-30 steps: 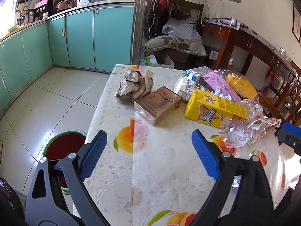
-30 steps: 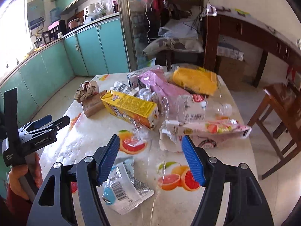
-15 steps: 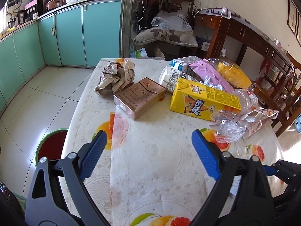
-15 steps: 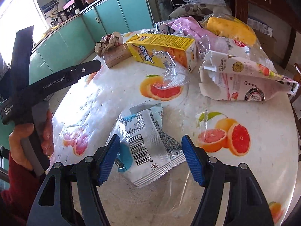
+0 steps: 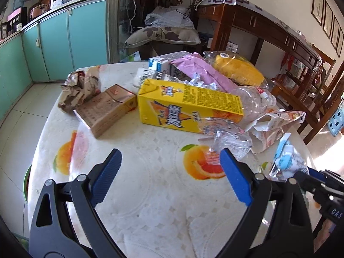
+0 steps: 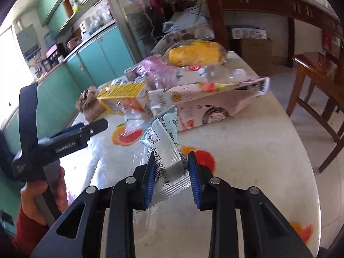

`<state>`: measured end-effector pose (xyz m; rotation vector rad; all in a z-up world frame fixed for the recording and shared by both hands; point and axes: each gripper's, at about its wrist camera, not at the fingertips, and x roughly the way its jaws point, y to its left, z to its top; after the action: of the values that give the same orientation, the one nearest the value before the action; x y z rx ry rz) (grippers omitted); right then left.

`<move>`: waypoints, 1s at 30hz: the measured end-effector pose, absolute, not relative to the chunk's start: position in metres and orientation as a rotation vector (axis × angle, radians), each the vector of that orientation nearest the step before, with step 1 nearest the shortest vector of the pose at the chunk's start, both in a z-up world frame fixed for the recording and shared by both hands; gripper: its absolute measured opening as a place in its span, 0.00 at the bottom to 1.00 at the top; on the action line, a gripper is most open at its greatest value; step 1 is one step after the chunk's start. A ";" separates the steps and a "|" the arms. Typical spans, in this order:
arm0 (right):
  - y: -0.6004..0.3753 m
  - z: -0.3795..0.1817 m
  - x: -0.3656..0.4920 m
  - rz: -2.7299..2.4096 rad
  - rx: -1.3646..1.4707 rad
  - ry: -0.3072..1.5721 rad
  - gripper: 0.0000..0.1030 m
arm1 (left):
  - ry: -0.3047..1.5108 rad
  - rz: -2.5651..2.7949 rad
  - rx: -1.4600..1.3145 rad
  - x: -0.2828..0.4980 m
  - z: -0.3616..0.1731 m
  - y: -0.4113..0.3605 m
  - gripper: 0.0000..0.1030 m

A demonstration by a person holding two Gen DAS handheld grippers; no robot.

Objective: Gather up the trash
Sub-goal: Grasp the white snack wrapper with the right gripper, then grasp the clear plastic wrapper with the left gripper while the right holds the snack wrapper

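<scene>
While the left tongs (image 5: 169, 172) gape wide above the glossy bench (image 5: 150, 193), the right tongs (image 6: 172, 172) pinch a crinkled silver wrapper (image 6: 165, 150).

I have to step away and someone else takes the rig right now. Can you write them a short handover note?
Right tool: shut on the silver snack wrapper, lifted off the table.
Left tool: open, holding nothing, hovering over the table's near edge.
On the table: yellow juice carton, brown box, crumpled brown paper, clear plastic bottle, torn pink-and-white bag, pink wrapper, yellow bag.
Done: the snack wrapper is picked up.
Left: bin the wrapper, then collect the rest. No bin clearly shows in either view.
</scene>
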<state>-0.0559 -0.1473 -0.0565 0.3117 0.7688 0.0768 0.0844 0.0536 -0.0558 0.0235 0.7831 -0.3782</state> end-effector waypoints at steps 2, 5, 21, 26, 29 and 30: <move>-0.160 -0.054 -0.060 0.049 0.357 0.739 0.27 | 0.782 -0.410 0.029 0.085 -0.057 0.038 0.88; -0.171 -0.055 -0.062 0.023 0.389 0.727 0.28 | 0.789 -0.450 0.029 0.088 -0.057 0.018 0.88; -0.163 -0.056 -0.056 0.029 0.382 0.734 0.29 | 0.886 -0.595 -0.086 0.098 -0.067 0.005 0.88; -0.162 -0.060 -0.055 0.028 0.387 0.744 0.29 | 0.856 -0.555 -0.051 0.094 -0.066 -0.007 0.92; -0.159 -0.062 -0.053 0.031 0.384 0.753 0.29 | 0.858 -0.536 -0.043 0.097 -0.068 -0.009 0.88; -0.158 -0.062 -0.053 0.032 0.383 0.753 0.29 | 0.863 -0.530 -0.039 0.098 -0.069 -0.008 0.73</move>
<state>-0.0529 -0.1582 -0.0617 0.3827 0.7529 0.0321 0.0979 -0.0085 -0.0694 -0.0395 0.8627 -0.5303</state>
